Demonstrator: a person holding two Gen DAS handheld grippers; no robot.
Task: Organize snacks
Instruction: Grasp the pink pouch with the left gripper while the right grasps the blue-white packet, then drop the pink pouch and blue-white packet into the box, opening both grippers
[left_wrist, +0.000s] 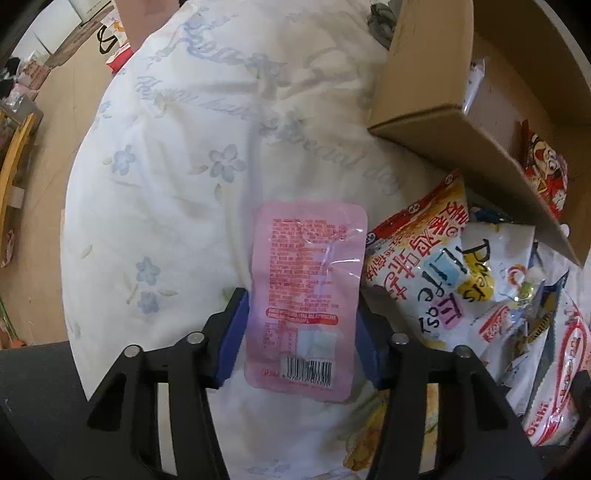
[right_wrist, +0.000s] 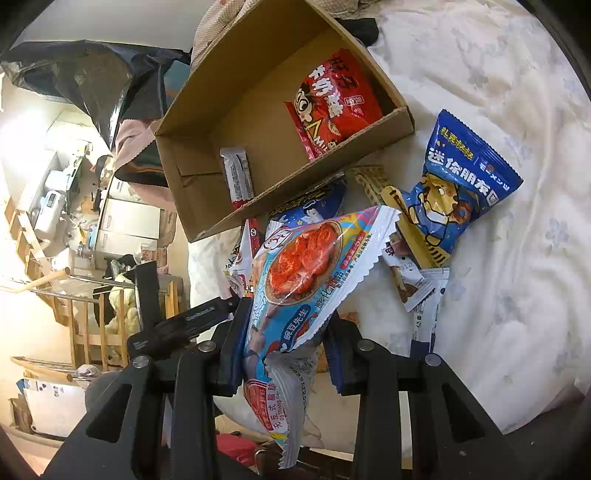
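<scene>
My left gripper (left_wrist: 301, 334) is shut on a flat pink snack packet (left_wrist: 308, 291), back side up with a barcode, held above the white floral bedcover (left_wrist: 177, 155). My right gripper (right_wrist: 284, 339) is shut on a light blue snack bag with a red food picture (right_wrist: 306, 280), lifted above the snack pile. The open cardboard box (right_wrist: 207, 199) lies ahead, holding a red snack bag (right_wrist: 332, 107) and a small grey-and-red bar (right_wrist: 238, 177). The box also shows in the left wrist view (left_wrist: 424, 107) at the right.
A pile of snack bags (left_wrist: 480, 280) lies right of the left gripper, below the box. A blue snack bag (right_wrist: 458, 181) and small sachets (right_wrist: 413, 284) lie on the bedcover (right_wrist: 517, 258). The bed edge, wooden furniture (right_wrist: 96, 325) and room clutter are at left.
</scene>
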